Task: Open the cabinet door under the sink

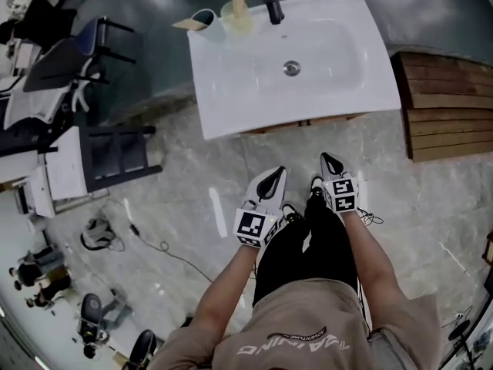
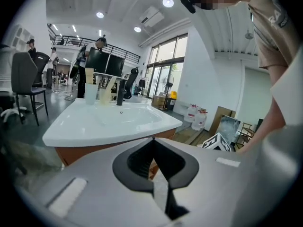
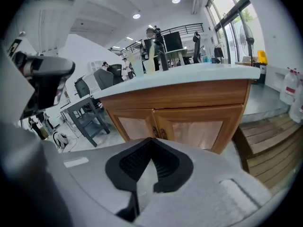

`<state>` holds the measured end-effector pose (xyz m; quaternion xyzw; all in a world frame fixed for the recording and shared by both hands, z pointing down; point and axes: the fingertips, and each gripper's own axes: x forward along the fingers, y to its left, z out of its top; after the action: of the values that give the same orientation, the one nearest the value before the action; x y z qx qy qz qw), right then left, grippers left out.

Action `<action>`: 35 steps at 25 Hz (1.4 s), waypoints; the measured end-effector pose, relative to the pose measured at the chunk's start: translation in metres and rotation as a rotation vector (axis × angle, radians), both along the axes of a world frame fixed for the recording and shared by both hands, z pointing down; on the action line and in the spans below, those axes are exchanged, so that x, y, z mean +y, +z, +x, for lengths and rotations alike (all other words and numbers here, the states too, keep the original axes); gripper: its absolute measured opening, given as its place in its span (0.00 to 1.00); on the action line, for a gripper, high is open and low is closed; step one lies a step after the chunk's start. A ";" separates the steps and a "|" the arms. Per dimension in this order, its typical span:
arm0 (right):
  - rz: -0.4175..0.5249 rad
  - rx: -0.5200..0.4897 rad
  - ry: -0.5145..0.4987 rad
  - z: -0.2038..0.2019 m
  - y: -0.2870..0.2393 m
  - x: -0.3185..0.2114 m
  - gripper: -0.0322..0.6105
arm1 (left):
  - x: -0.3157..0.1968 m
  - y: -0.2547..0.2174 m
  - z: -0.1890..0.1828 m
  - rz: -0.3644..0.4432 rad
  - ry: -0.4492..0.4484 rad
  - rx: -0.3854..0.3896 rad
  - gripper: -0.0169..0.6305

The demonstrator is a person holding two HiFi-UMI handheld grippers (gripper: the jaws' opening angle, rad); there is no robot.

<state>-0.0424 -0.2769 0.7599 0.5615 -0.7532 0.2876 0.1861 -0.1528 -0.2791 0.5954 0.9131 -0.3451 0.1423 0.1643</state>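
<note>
Left tongs (image 1: pixel 275 174) and right tongs (image 1: pixel 330 160) shut, empty, short of the cabinet doors (image 3: pixel 199 132).
Closed tips may bump the handles (image 3: pixel 156 132) under the sink (image 1: pixel 231 83), not catch one.

We see the cabinet (image 3: pixel 180 112) under the white sink (image 1: pixel 231 91): warm brown wood with two doors side by side, the left door (image 3: pixel 135 126) and the right door (image 3: pixel 201 134), each with a paler inset panel. Both sit shut and flush, and their small handles (image 3: pixel 158 133) lie close together at the middle seam.

Tan printed T-shirt (image 1: pixel 323 318), black trousers (image 1: pixel 308 249)
</note>
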 end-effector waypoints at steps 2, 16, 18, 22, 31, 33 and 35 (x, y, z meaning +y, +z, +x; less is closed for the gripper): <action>-0.017 0.013 0.025 0.001 0.023 -0.017 0.05 | -0.003 0.017 0.003 -0.027 -0.009 -0.009 0.05; -0.073 -0.058 0.184 0.008 0.148 -0.088 0.22 | 0.000 0.112 0.001 -0.155 -0.049 -0.030 0.05; -0.061 -0.025 0.176 0.008 0.149 -0.093 0.22 | 0.005 0.120 -0.001 -0.166 -0.048 -0.032 0.05; -0.053 -0.027 0.176 0.008 0.148 -0.106 0.22 | 0.019 0.133 -0.005 -0.199 -0.049 -0.032 0.05; -0.099 -0.026 0.200 0.005 0.154 -0.115 0.20 | 0.031 0.142 -0.025 -0.229 -0.071 -0.035 0.05; -0.102 -0.016 0.194 0.006 0.154 -0.116 0.20 | 0.028 0.143 -0.030 -0.225 -0.080 -0.035 0.05; -0.115 -0.008 0.186 0.006 0.155 -0.117 0.20 | 0.026 0.143 -0.034 -0.222 -0.087 -0.037 0.05</action>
<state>-0.0365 -0.3936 0.9146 0.6164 -0.6808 0.3484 0.1874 -0.1867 -0.2536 0.7388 0.8707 -0.3695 0.1891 0.2640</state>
